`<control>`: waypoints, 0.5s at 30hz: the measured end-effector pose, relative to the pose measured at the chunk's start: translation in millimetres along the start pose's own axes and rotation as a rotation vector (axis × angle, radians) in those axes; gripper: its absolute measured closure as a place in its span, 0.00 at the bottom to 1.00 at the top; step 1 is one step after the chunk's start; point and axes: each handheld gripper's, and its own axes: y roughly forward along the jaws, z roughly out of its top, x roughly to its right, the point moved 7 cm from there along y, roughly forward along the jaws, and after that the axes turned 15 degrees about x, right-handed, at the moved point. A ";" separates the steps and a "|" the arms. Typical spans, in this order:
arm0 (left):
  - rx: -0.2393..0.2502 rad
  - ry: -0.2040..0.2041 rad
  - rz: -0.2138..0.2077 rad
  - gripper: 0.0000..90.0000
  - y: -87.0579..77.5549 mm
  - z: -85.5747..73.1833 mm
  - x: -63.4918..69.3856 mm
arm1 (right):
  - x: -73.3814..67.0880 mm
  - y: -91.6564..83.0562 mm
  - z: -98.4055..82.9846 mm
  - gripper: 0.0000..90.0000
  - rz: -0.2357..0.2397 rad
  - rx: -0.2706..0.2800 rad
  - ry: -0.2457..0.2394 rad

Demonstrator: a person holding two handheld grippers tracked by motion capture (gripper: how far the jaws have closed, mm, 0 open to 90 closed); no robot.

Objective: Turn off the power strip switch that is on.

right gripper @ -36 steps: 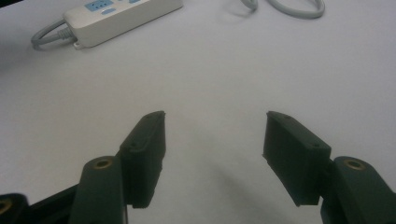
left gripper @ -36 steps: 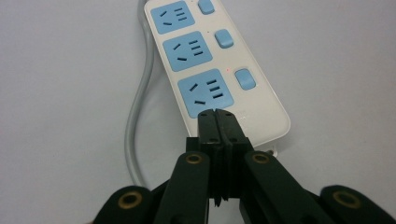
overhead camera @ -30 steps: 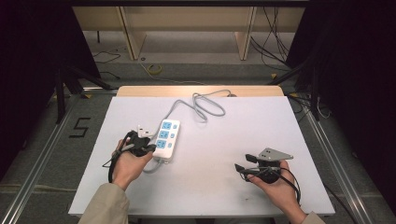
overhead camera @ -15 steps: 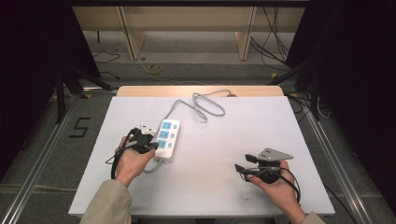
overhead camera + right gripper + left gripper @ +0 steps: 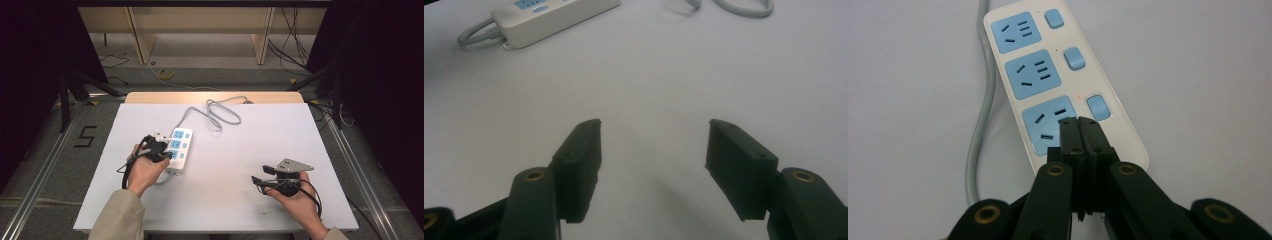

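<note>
A white power strip with three blue sockets and three blue switches lies left of centre on the white table. Its grey cable loops toward the far edge. My left gripper is shut with nothing between the jaws. In the left gripper view its tips rest over the nearest socket of the strip, beside the nearest switch. My right gripper is held near the front right, open and holding nothing. In the right gripper view bare table lies between the jaws, with the strip far off.
The grey cable runs along the strip's side and curls back behind it. Wooden furniture stands beyond the table's far edge. Metal rails flank the table, and loose cables lie on the floor.
My left hand has edged slightly toward the power strip with the gripper still shut. The right hand and its open gripper have not moved.
</note>
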 end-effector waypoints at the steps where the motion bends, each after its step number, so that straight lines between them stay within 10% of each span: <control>1: -0.002 0.000 -0.001 1.00 0.8 0.3 0.5 | 0.0 0.0 0.0 0.44 0.000 0.000 0.000; 15: -0.015 0.018 -0.011 1.00 9.8 7.1 6.9 | -0.2 0.0 -0.2 0.45 0.003 -0.001 -0.002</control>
